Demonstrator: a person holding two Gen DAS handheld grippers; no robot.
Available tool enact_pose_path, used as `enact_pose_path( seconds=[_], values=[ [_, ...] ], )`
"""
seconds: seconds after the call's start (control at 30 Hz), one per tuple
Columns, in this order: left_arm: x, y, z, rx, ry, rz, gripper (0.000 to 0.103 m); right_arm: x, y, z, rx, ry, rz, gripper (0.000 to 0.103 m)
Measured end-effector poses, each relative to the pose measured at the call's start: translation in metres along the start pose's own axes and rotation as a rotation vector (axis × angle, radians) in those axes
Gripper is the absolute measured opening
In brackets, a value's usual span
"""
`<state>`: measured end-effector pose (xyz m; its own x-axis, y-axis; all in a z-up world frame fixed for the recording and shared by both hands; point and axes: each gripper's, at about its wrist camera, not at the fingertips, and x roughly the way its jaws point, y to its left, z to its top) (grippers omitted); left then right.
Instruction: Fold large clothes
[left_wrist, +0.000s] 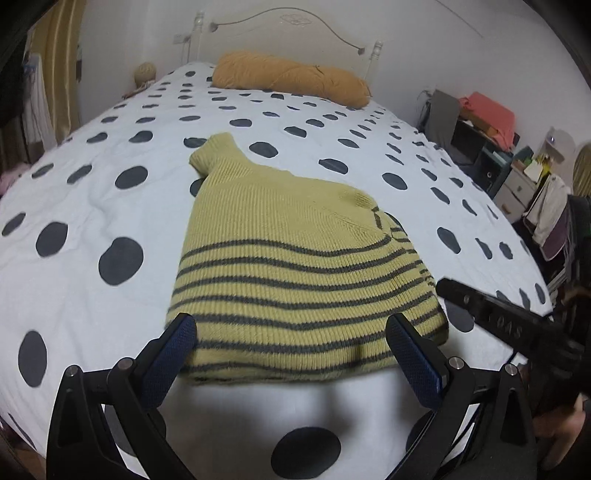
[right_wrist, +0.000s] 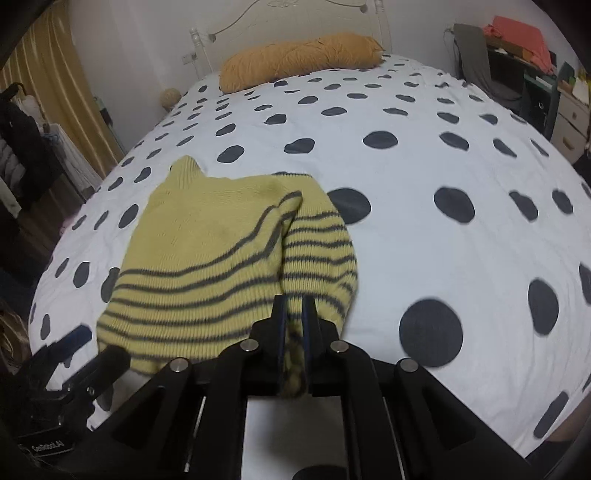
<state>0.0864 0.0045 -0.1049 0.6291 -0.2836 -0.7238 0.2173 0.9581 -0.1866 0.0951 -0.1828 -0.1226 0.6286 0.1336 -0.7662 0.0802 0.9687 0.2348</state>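
Right wrist view shows the right gripper (right_wrist: 294, 314) pinching the near edge of the soft yellow knit sweater with grey stripes (right_wrist: 207, 266), while the left gripper (left_wrist: 291, 343) has its blue fingers wide apart over the hem. It looks mid-fold, so next the pinched side likely needs carrying across. Farther off, the white bedspread with dark dots (right_wrist: 424, 162) holds a long orange pillow (right_wrist: 299, 59) by the white headboard (left_wrist: 280, 26).

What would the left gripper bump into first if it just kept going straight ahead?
Most likely the striped yellow sweater: its near hem lies right between the open left gripper fingers, on the dotted bedspread. Height above it is unclear.
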Motion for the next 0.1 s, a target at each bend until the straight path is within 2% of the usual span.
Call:
enact_pose_path(
  seconds=[0.1],
  values=[
    [0.016, 0.002, 0.006, 0.025, 0.010, 0.070, 0.077, 0.013, -0.003, -0.009, 0.014, 0.014, -0.004, 0.008]
  ],
)
